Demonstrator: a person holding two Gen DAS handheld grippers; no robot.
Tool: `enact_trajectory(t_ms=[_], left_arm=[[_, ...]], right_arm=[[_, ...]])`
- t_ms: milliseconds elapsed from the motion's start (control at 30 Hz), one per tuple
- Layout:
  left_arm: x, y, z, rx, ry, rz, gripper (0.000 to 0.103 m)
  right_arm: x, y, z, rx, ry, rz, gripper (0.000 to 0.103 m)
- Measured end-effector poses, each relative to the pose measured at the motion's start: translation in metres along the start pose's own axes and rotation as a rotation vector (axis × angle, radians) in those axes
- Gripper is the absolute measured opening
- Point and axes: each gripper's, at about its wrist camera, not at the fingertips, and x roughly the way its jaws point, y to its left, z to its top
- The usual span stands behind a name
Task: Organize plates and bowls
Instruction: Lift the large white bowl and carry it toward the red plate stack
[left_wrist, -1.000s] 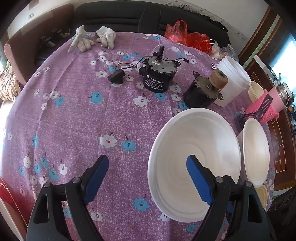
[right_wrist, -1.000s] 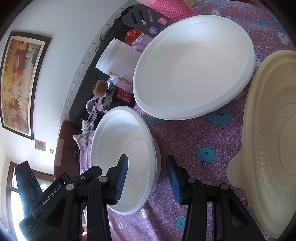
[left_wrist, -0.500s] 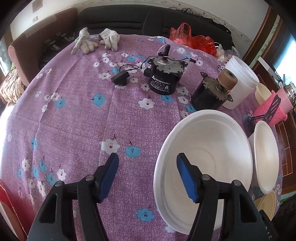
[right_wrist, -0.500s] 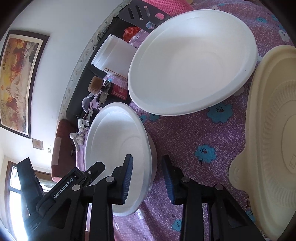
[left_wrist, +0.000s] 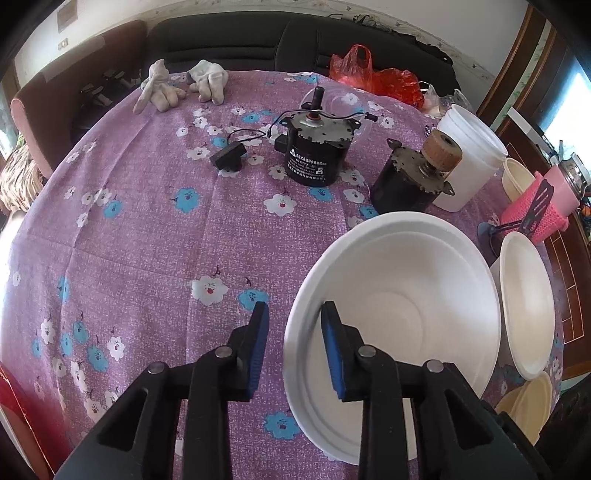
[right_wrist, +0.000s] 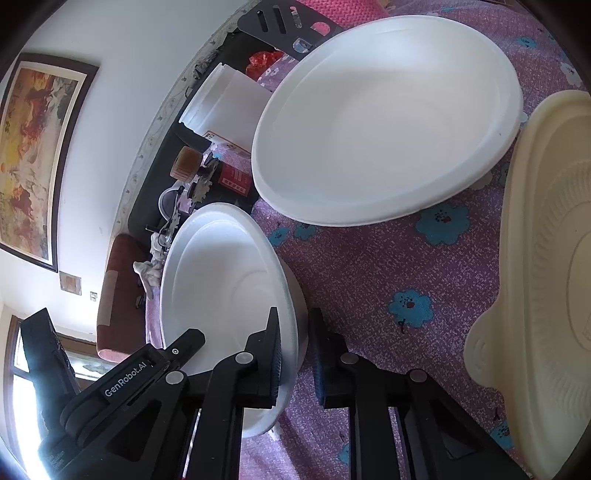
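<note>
A white foam bowl stands on the purple flowered tablecloth. My left gripper straddles its left rim, jaws narrowed with a gap left, one finger inside and one outside. The same bowl shows in the right wrist view, where my right gripper straddles its rim, jaws close on either side. A second white bowl lies beyond it, seen at the right in the left wrist view. A cream plate lies at the right.
Two black motors, a white bucket, a pink basket, a black adapter and gloves lie across the table. A red bag and a dark sofa are behind.
Both grippers have narrowed their jaws around the near bowl's rim. The left gripper has moved forward and to the right, so its fingers now stand on either side of the rim.
</note>
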Motion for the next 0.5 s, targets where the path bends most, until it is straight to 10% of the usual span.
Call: enact_trajectory(t_ms=[500], left_arm=[[-0.012,0.002,-0.009,0.022,-0.020,-0.006,0.016]], right_arm=[[0.002,0.000,-0.005,-0.004,0.006,0.006,0.011]])
